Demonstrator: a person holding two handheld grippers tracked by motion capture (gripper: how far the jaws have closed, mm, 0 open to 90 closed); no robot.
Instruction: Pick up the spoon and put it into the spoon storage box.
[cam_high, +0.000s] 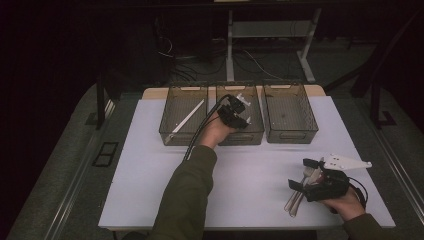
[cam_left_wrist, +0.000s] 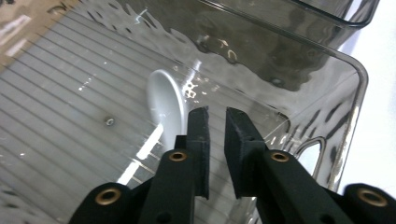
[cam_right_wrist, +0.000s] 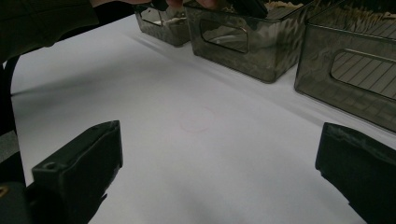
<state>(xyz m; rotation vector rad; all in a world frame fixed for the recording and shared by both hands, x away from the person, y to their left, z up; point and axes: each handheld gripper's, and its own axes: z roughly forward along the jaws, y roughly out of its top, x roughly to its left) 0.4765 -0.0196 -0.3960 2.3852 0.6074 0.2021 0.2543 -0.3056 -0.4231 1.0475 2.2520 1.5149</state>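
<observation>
Dim room, white tabletop (cam_high: 150, 170) with three smoky clear bins in a row at its far edge; landmark is the middle bin (cam_high: 252, 136). Left gripper (cam_high: 239, 114) reaches down into that middle bin, jaws nearly together with a thin gap and nothing pinched between them. White spoon (cam_left_wrist: 164, 103) lies on the ribbed floor of the middle bin, just beyond and beside the jaw tips, apparently free. Left-hand bin (cam_high: 170, 134) holds a long white utensil (cam_high: 188, 118); right-hand bin (cam_high: 292, 135) looks empty. Right gripper (cam_high: 301, 173) rests well in front of the middle bin, near the tabletop's front edge, jaws spread wide, beside a small bundle of cutlery (cam_high: 296, 199). Risk, as I judge it: pulling the left gripper out carelessly could clip the bin wall or drag the spoon, tipping or shifting the light bin.
</observation>
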